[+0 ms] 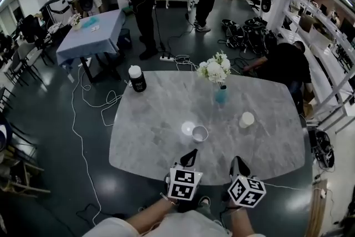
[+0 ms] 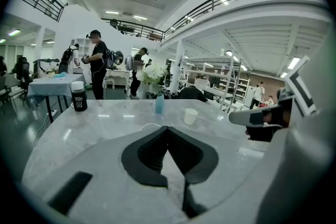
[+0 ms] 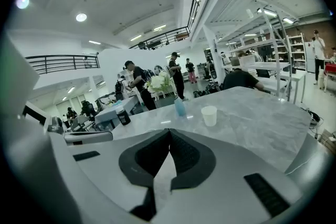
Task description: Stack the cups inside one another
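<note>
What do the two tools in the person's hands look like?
The left hand-held gripper and right hand-held gripper match: black pointed jaws, ribbed inside, pale grey bodies, and each carries a white cube printed with black square markers.

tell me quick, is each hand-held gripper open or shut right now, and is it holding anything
Left hand-held gripper: closed, nothing between its jaws.
Right hand-held gripper: closed, nothing between its jaws.
</note>
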`<action>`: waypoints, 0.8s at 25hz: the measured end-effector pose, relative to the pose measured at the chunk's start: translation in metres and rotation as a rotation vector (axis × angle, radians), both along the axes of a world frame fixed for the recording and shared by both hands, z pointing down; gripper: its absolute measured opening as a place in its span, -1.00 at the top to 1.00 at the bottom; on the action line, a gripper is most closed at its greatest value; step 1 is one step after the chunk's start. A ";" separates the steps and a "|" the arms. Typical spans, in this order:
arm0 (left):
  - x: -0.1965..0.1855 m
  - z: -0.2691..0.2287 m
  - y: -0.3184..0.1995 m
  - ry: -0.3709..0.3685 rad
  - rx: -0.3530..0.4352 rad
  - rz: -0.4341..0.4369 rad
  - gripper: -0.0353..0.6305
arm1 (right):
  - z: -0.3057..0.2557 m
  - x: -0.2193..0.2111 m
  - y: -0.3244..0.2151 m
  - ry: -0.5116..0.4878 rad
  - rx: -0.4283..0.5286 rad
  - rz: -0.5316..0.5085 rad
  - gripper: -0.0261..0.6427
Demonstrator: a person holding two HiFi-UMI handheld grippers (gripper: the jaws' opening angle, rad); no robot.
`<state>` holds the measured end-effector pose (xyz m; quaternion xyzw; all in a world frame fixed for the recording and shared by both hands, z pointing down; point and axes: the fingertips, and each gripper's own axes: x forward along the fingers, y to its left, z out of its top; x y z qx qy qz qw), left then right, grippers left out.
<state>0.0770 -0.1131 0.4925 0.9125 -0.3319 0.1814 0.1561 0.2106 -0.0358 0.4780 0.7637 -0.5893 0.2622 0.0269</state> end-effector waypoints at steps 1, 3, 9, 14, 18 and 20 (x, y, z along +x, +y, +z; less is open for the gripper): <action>0.001 -0.002 -0.001 0.001 -0.001 -0.023 0.91 | -0.003 0.002 -0.005 0.002 0.003 -0.025 0.90; 0.002 -0.005 -0.002 0.005 -0.005 -0.069 0.91 | -0.011 0.006 -0.016 0.009 0.015 -0.077 0.90; 0.009 -0.008 0.008 0.025 -0.003 -0.146 0.91 | -0.020 0.014 -0.022 0.018 0.041 -0.149 0.90; 0.005 -0.003 0.017 0.027 -0.018 -0.181 0.91 | -0.016 0.015 -0.012 0.026 0.041 -0.176 0.90; 0.008 -0.003 0.023 0.028 -0.022 -0.177 0.91 | -0.020 0.022 -0.004 0.028 0.052 -0.154 0.90; 0.010 -0.004 0.026 0.028 -0.022 -0.168 0.91 | -0.020 0.025 0.001 0.034 0.049 -0.137 0.90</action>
